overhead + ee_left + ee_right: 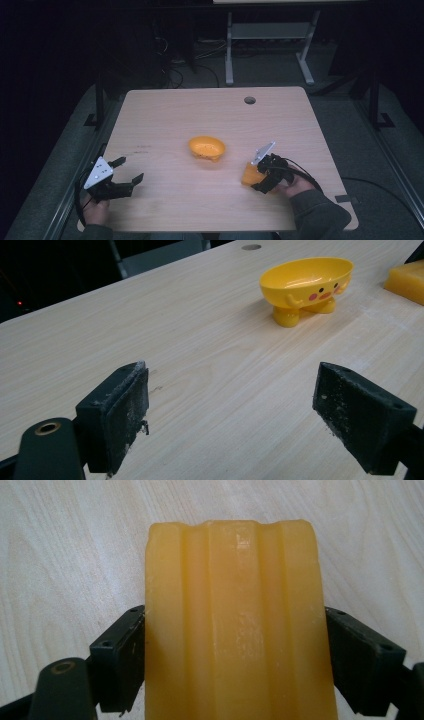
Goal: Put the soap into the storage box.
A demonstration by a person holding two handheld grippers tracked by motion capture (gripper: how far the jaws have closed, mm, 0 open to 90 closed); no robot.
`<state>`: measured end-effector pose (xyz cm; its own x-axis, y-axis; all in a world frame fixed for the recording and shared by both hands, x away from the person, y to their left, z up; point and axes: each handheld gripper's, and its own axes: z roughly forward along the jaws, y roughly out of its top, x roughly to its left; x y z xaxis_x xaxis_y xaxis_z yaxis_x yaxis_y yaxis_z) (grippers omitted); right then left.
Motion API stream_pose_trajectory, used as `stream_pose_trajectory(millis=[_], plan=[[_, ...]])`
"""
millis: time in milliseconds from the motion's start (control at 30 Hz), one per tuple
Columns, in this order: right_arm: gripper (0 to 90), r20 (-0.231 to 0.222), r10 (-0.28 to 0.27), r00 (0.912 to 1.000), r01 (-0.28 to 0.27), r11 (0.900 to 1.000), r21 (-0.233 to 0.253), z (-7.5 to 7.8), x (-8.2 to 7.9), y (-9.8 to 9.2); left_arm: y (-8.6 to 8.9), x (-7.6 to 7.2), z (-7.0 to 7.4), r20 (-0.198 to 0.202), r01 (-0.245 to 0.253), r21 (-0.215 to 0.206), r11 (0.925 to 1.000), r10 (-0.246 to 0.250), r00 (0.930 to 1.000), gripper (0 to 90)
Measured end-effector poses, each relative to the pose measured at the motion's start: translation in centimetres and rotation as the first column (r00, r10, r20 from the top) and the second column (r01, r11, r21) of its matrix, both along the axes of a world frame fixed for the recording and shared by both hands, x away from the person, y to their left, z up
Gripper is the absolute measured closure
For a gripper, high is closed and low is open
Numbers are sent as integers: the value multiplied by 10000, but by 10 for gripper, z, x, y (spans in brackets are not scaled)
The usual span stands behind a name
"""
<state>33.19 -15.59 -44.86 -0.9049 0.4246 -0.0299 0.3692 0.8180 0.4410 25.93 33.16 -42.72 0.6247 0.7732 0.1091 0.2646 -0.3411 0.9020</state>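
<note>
Dark floor and desk legs surrounded a pale wooden table (165, 120), which carried little. Near its middle stood a yellow bowl (206, 148) on stubby feet, upright and with nothing in it that I could see, likely set there as the place to drop something. Well apart at the near left corner, the left gripper (125, 175) waited low over bare wood, its jaws wide apart and holding nothing, seemingly idle. Toward the right, the right gripper (260, 176) had its jaws pressed against both long sides of a ridged orange soap bar (235, 625), lying close to the tabletop, probably gripped for lifting.
</note>
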Motion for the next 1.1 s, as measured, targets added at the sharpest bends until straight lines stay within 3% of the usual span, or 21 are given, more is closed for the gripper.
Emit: stream_pose_trajectory(millis=[367,633,1100], plan=[[200,-44,278,9996,-279,9983,-511,3,1,5,1,0,1,21,-24,13,10000,24,10000,139],[204,-161,570,9982,-578,9969,-540,4,1,7,1,0,1,6,-43,-3,10000,43,10000,139],[206,70,738,9973,-734,9964,-430,15,2,10,1,0,1,23,-44,27,10000,44,10000,139]])
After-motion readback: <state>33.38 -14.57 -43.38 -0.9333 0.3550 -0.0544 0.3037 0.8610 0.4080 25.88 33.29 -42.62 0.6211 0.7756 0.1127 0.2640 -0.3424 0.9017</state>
